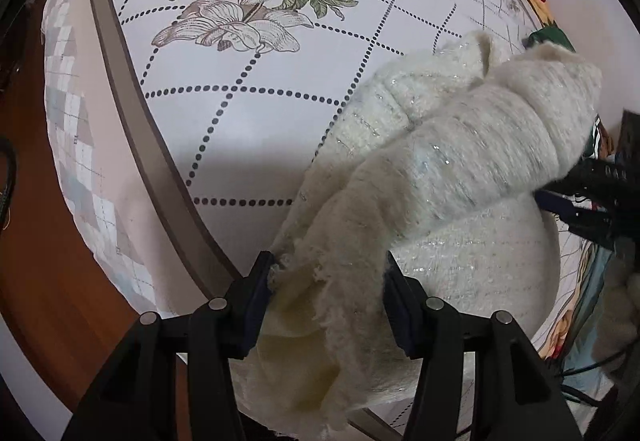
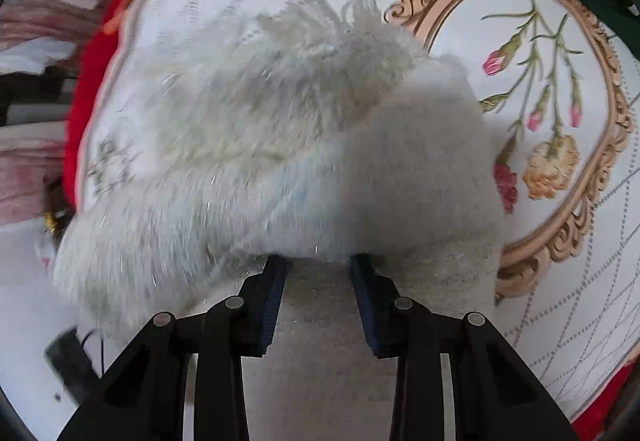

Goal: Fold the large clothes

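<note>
Garment: fluffy cream-white knit sweater with silver threads, on floral printed bed sheet
Left gripper: jaws wide, sweater fabric between
Right gripper: jaws wide, tips under sweater fold

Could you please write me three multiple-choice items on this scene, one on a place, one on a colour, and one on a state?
1. Where does the fluffy garment lie?
A. on a bare wooden floor
B. on the flower-printed bedspread
C. on a hanger

2. What colour is the garment?
A. cream white
B. navy
C. red

3. How do the jaws of the left hand-held gripper stand?
A. shut with nothing between them
B. out of view
C. apart, with garment cloth between them

Answers: 1 B, the printed sheet shows all around it; 2 A, its pile is pale cream with silvery threads; 3 C, the left wrist view shows both fingers spread with fabric bunched between.
</note>
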### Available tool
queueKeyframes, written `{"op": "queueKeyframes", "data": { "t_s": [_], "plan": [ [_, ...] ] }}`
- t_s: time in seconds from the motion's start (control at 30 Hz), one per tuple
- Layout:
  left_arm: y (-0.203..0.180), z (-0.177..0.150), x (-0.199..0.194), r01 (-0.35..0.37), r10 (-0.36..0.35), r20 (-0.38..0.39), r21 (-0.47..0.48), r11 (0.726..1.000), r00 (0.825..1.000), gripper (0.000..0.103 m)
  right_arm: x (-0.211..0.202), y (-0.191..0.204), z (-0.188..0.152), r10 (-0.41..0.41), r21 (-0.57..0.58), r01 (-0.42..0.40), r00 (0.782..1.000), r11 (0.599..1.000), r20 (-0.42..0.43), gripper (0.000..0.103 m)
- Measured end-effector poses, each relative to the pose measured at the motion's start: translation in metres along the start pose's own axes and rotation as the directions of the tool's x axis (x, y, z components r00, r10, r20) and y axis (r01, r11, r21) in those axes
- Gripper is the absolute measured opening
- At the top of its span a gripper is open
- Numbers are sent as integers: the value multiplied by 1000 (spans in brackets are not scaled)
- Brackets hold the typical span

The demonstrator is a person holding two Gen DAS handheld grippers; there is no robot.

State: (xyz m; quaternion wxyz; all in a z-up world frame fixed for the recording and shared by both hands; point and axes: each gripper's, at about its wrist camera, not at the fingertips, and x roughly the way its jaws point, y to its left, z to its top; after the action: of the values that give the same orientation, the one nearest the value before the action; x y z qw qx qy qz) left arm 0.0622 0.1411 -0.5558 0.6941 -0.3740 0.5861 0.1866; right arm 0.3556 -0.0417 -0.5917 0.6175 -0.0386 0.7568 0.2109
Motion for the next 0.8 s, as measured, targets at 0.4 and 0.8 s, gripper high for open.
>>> {"op": "queueKeyframes", "data": {
  "t_s": [0.4, 0.8],
  "plan": [
    [-66, 40, -90, -64, 35, 245, 113, 992, 969, 88, -82, -18, -21, 123, -146, -99, 979, 984, 165, 77],
    [-63, 98, 24, -153, 132, 165, 125, 980, 977, 103, 0, -117, -11, 463, 28, -464, 886, 886, 17, 101]
  ]
}}
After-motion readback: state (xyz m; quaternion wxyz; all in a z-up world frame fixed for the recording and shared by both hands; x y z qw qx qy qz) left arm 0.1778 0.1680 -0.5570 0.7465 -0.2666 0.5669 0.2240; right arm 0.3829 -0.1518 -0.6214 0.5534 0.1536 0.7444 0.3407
